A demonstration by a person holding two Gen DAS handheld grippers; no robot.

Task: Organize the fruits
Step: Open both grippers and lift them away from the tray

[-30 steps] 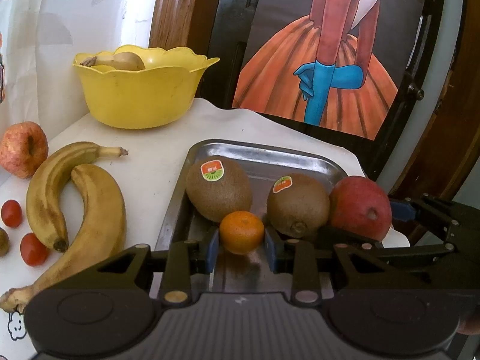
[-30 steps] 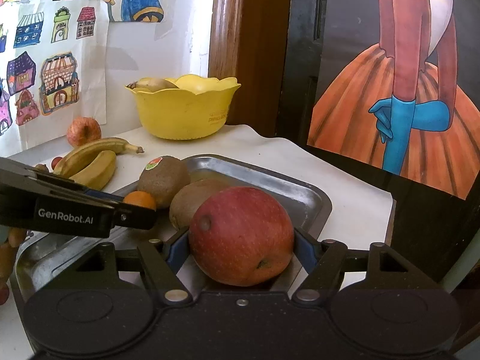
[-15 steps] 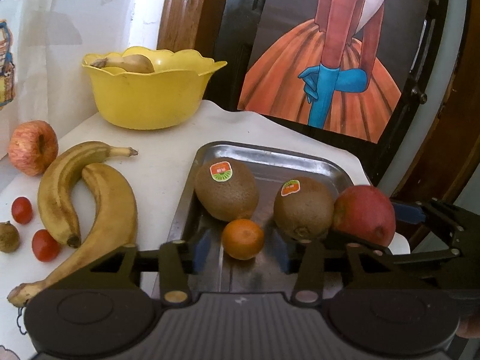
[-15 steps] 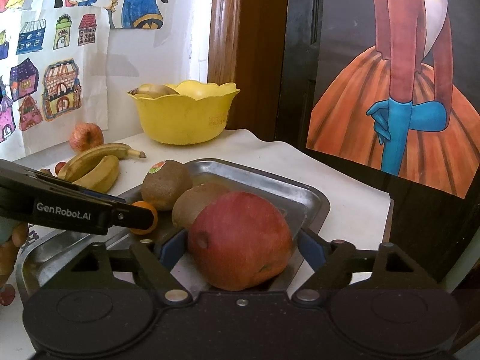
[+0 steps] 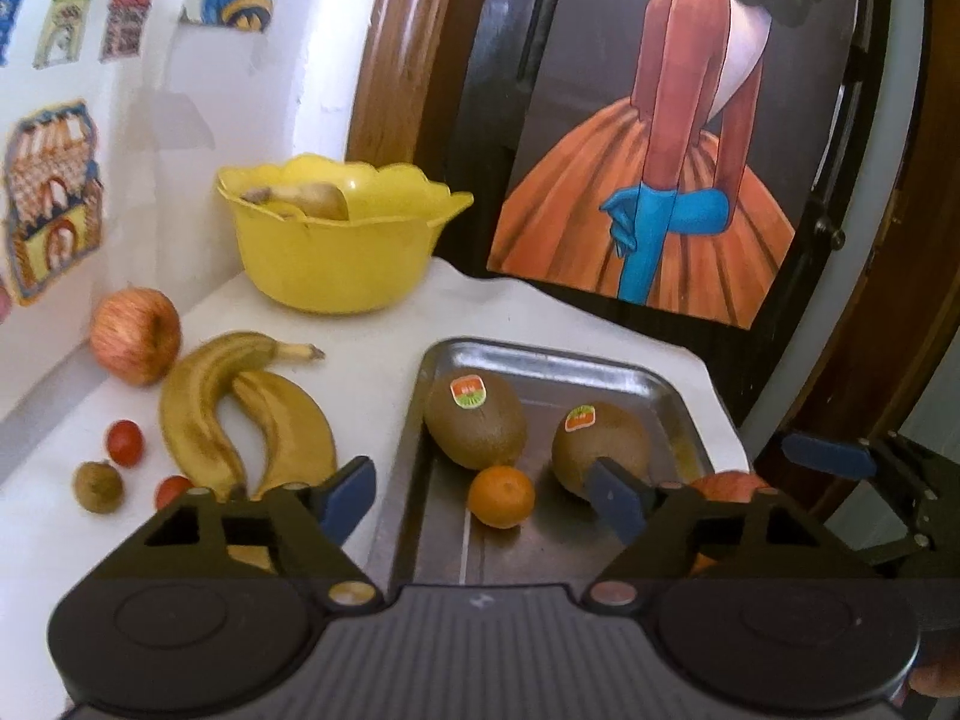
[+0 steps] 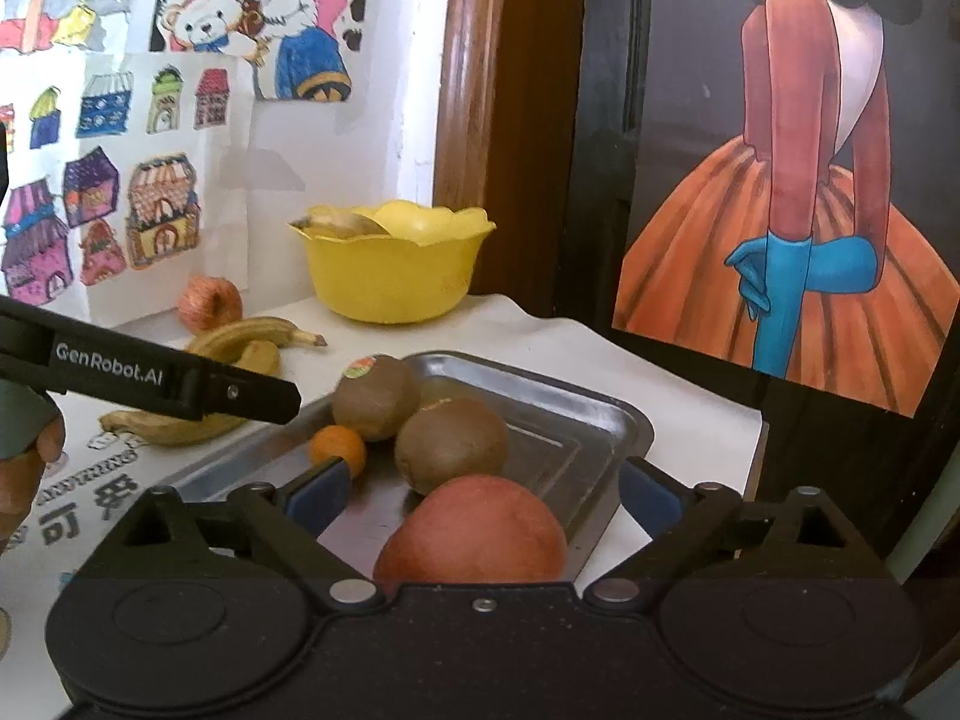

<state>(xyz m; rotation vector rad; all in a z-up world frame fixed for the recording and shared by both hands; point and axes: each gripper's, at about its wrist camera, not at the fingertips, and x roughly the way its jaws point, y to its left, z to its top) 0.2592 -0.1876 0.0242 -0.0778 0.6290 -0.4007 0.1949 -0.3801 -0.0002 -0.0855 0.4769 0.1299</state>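
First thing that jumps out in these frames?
The metal tray at centre, holding two stickered kiwis, a small orange and a red apple at its near edge between the open right gripper. Behind it, a yellow bowl; left, two bananas.

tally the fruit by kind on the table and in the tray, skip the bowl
apples: 2
bananas: 2
large kiwis: 2
small orange: 1
cherry tomatoes: 2
small brown fruit: 1
total: 10

Left tongs (image 5: 480, 495) gape wide above the mandarin (image 5: 501, 496) in the tray (image 5: 552, 363).
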